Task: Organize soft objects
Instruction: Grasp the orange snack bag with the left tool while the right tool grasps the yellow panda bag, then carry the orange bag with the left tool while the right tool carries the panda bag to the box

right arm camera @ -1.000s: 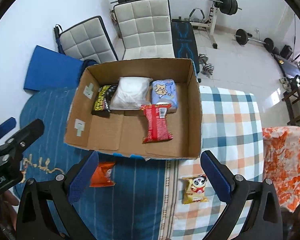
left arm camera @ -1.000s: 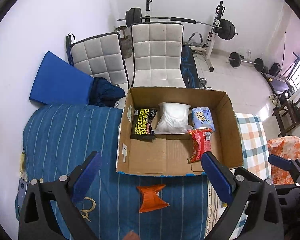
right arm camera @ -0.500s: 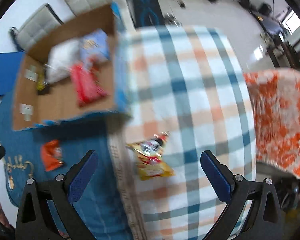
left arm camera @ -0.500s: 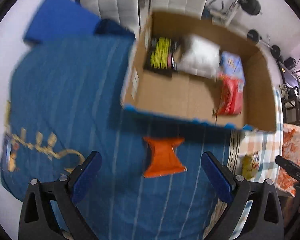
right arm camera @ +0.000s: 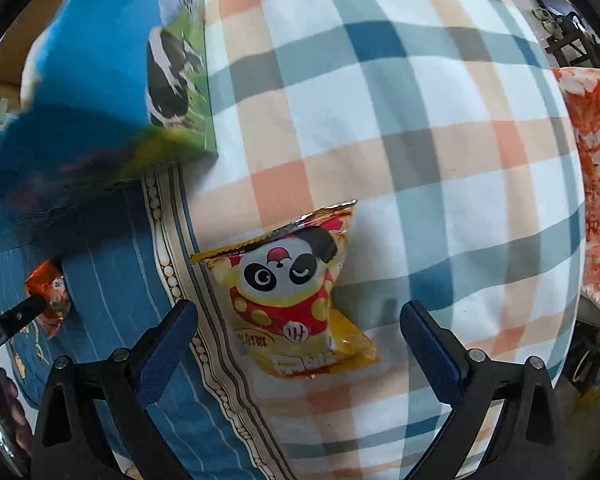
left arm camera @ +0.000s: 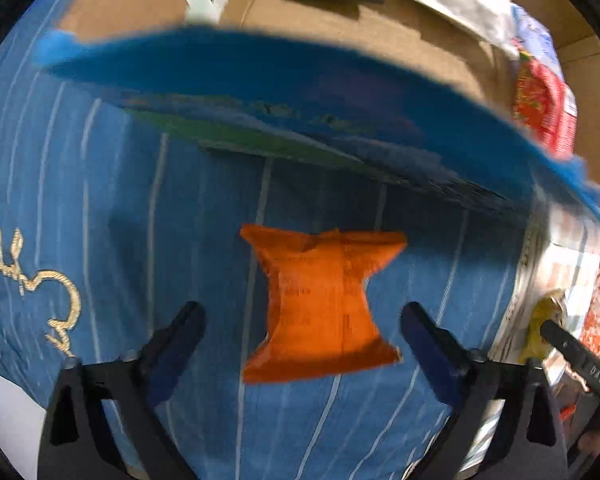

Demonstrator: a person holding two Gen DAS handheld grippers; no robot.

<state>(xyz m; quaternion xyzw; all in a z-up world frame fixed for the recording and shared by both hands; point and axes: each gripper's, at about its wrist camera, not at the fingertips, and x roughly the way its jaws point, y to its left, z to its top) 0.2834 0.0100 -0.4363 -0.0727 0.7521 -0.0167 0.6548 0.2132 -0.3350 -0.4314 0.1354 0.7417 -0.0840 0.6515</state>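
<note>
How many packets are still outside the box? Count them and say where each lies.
2. An orange packet lies on the blue cloth, between the open left claw's fingers. A panda packet lies on the checked cloth, before the open right claw. More may be hidden.

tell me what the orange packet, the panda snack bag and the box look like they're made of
Orange packet: thin plastic or foil film, fairly matte, with crimped ends and creases.
Panda snack bag: glossy printed foil-plastic; its silvery top seal glints.
Box: corrugated cardboard, seemingly, raw brown inside, with a printed blue and green outer face showing a cow.
</note>
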